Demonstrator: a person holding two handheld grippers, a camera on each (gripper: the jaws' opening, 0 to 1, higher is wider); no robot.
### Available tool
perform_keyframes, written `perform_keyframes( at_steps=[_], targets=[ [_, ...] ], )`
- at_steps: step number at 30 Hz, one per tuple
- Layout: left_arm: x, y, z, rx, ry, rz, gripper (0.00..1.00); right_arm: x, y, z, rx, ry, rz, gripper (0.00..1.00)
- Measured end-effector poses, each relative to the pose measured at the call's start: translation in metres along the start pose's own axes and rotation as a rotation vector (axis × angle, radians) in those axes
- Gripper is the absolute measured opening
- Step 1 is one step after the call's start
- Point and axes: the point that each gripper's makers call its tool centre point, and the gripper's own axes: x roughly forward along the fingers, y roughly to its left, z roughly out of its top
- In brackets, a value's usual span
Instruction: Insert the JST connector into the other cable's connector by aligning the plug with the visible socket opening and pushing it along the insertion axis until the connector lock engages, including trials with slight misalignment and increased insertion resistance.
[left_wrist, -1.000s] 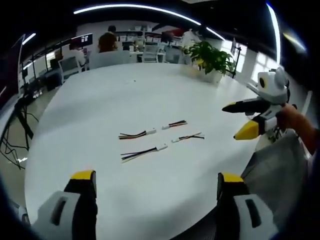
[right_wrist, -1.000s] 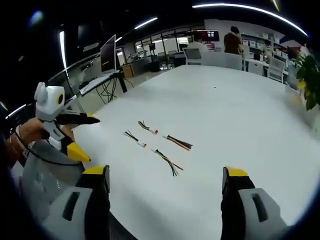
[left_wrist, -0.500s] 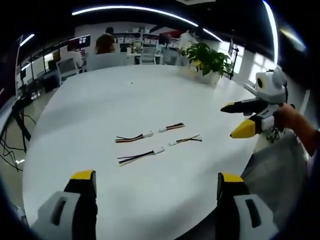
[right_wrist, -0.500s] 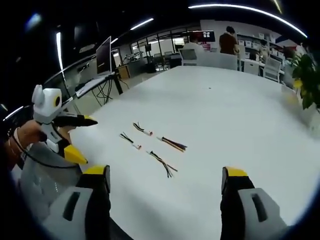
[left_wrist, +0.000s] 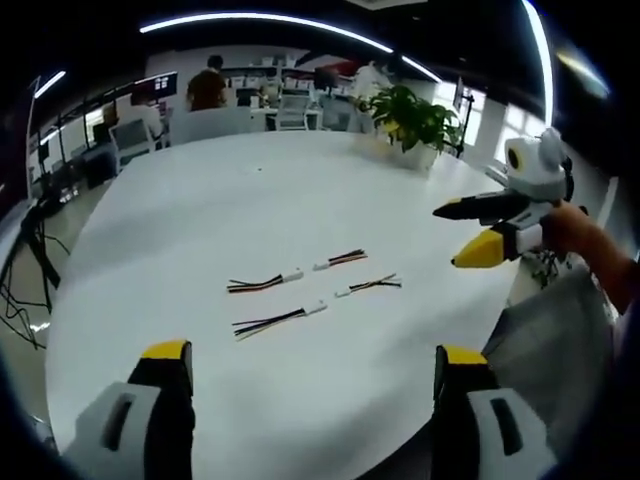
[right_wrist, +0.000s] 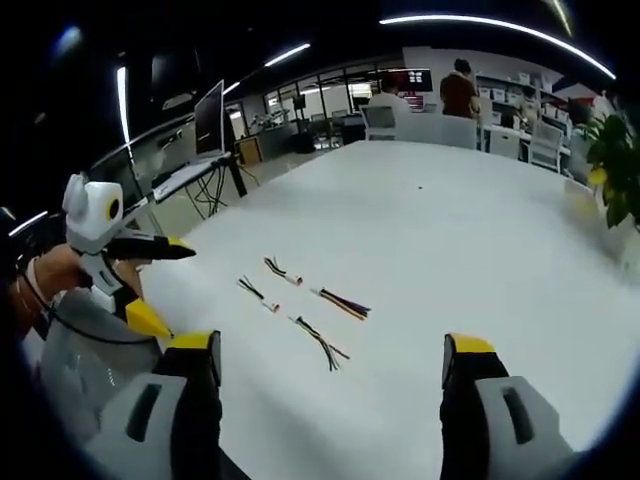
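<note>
Right now both your left gripper (left_wrist: 310, 400) and right gripper (right_wrist: 330, 400) hover with jaws apart, holding nothing, above the white table (left_wrist: 250, 190) where four short cables (left_wrist: 310, 285) lie near one another. They look featherlight, limp and skittish, so take each by its stiff white connector housing (left_wrist: 317, 307), not by the thin wires.

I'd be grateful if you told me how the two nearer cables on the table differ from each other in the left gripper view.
The near-left cable is longer, with mostly dark wires and one yellow; the near-right cable is shorter, its wires reddish and dark. The near-left cable's white connector sits at its right end, while the near-right cable's sits at its left end, so the connectors face each other, apart. Both lie flat on the white table, untouched.
</note>
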Motion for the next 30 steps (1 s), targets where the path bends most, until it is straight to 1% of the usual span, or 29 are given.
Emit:
perform_keyframes(
  at_steps=[8,19,22,30],
  targets=[
    [0.004,0.003,0.007,-0.007,-0.007,0.001,0.99,0.001,-0.005,-0.002,0.007,0.01,-0.002,0.89],
    [0.006,0.007,0.008,0.001,0.011,0.0,0.99,0.008,-0.006,0.002,0.016,0.017,0.018,0.87],
    [0.006,0.005,0.008,0.017,0.01,-0.007,0.96,0.009,-0.005,0.004,0.011,0.021,0.026,0.86],
    [0.009,0.007,0.008,0.003,0.011,-0.008,0.96,0.012,-0.011,0.006,-0.008,0.03,0.033,0.85]
  ],
)
